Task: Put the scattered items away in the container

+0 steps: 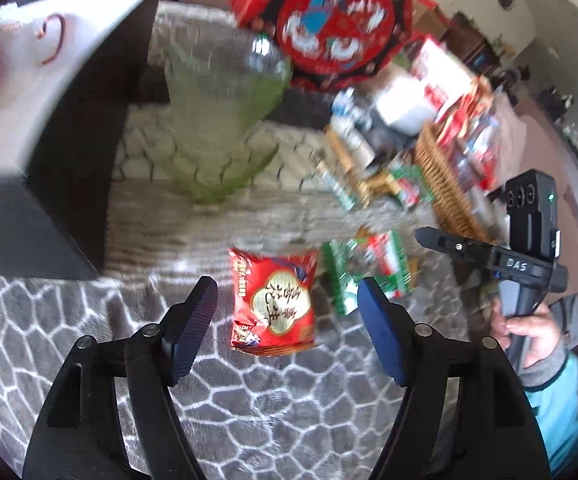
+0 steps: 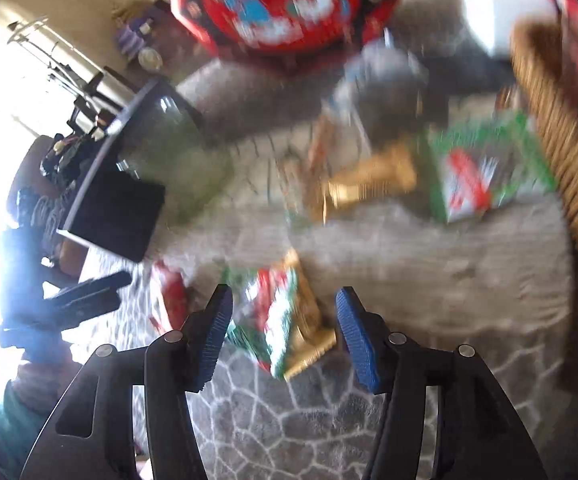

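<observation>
Blue ribbed pads line both fingers of the left gripper (image 1: 287, 300), whose jaws stand apart with nothing pressed between them. A red foil snack packet with a gold medallion (image 1: 273, 300) shows in the gap, lying flat on the grey rug with pale honeycomb lines (image 1: 249, 412) below, clear of either pad. Just to its right lies a green, red and white snack packet (image 1: 369, 268), partly hidden behind the right finger.

The right gripper (image 2: 285, 320) is likewise spread, its pads touching nothing. Between them, on the rug, lies that green, red and white packet (image 2: 273, 320) with a gold wrapper (image 2: 309, 344) against it; heavy blur keeps the two from being told apart cleanly.

The left view alone shows the right gripper's black body (image 1: 489, 256) from the side, held by a hand (image 1: 529, 332) in a teal sleeve, and a translucent green plastic bag (image 1: 225, 120) standing on the beige fabric surface (image 1: 193, 224) beyond the rug. The right view alone shows a second green and red packet (image 2: 485, 172) and a gold wrapped piece (image 2: 369, 184) lying near the woven wicker basket (image 2: 561, 152).

That basket (image 1: 445, 184) sits well off to the right, already holding packets. A red octagonal gift box (image 1: 341, 20) stands behind, and a black-edged white tabletop (image 1: 29, 92) crowds the left.
</observation>
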A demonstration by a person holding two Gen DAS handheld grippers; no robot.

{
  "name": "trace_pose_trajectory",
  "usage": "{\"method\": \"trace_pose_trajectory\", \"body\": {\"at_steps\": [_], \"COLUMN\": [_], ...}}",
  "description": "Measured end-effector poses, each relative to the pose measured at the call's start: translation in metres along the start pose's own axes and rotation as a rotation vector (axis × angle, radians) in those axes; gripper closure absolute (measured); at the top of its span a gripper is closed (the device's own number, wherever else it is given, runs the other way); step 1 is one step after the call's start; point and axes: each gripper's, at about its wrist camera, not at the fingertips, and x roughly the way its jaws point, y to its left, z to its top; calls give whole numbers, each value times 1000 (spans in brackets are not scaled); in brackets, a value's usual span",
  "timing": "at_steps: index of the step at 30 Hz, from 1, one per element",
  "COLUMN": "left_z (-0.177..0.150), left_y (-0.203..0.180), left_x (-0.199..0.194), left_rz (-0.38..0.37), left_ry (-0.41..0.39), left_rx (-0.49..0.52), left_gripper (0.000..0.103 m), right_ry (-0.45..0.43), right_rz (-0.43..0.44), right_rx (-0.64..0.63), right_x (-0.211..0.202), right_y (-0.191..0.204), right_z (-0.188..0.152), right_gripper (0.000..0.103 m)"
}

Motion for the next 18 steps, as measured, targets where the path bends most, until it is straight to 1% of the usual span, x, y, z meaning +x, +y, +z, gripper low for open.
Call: {"method": "trace_pose_trajectory", "body": {"at_steps": [3,5,7,9,11,14,16,18], "left_z": [22,39,58,74,88,98,102,106], "left_y": [-4,-5,-5,-2,4,14,19,22], "left_x": [-21,-27,-33,-36,-34,-30,-26,-22], "left_rz": [-1,18,50,84,120,162,161,155], "left_ry": [-75,-103,-130,-146,-135,-120,-107,-97], "left_rx": [-4,-17,-40,-64,-92,-148,-168,-173], "left_gripper": [34,34,33,32,32,31,31,31], "right_ry": [-64,-76,-73,-45,11,81,118,153], "right_rz": [62,76,75,95,60,27,20,-21], "right_rx": [-4,-15,-1,21,42,99,121,112], "right_x": [-4,4,13,25,50,87,104,118], "right_y": [25,44,60,70,80,85,87,90], "right_z": [21,40,63,88,112,133,141,145], "right_gripper": [46,46,46,45,44,43,43,44]}}
